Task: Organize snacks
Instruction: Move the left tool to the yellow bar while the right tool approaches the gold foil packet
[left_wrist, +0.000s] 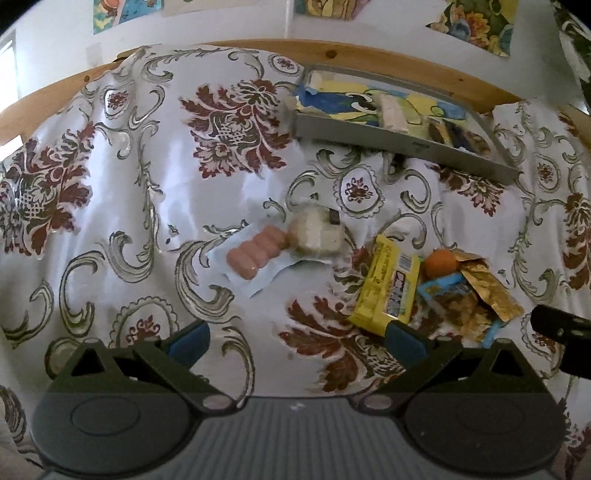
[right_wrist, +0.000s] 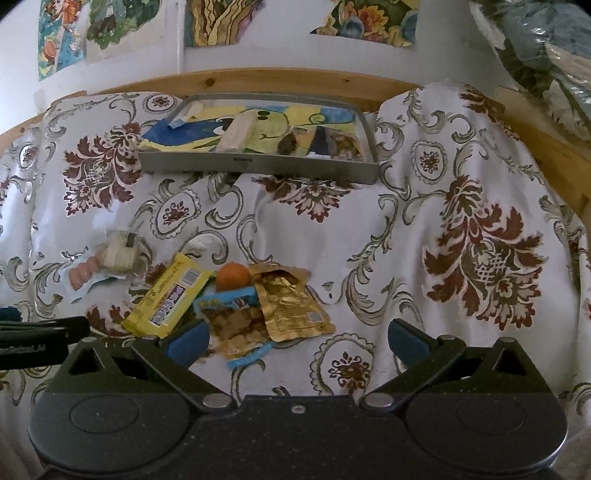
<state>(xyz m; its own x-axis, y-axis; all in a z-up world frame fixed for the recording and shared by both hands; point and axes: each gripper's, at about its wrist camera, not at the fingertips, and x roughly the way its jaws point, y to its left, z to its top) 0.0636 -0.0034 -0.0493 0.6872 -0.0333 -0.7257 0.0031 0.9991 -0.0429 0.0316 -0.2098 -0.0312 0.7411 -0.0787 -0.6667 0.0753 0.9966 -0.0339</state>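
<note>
Loose snacks lie in a cluster on the patterned cloth: a pack of pink sausages (left_wrist: 255, 254) (right_wrist: 83, 275), a clear-wrapped pale block (left_wrist: 316, 234) (right_wrist: 118, 254), a yellow bar pack (left_wrist: 388, 291) (right_wrist: 166, 299), an orange fruit (left_wrist: 439, 263) (right_wrist: 232, 276), a blue cookie pack (left_wrist: 461, 306) (right_wrist: 236, 325) and a gold pouch (left_wrist: 491, 291) (right_wrist: 295, 306). A grey tray (left_wrist: 406, 144) (right_wrist: 258, 166) at the back holds a few wrapped snacks. My left gripper (left_wrist: 295, 339) is open, near the yellow pack. My right gripper (right_wrist: 295, 339) is open, its left finger beside the cookie pack.
A wooden rail (right_wrist: 258, 79) runs behind the cloth, with colourful pictures (right_wrist: 221, 22) on the white wall. A bundle of wrapped fabric (right_wrist: 546, 55) sits at the far right. Bare cloth (left_wrist: 129, 184) spreads left of the snacks and also to their right (right_wrist: 443, 258).
</note>
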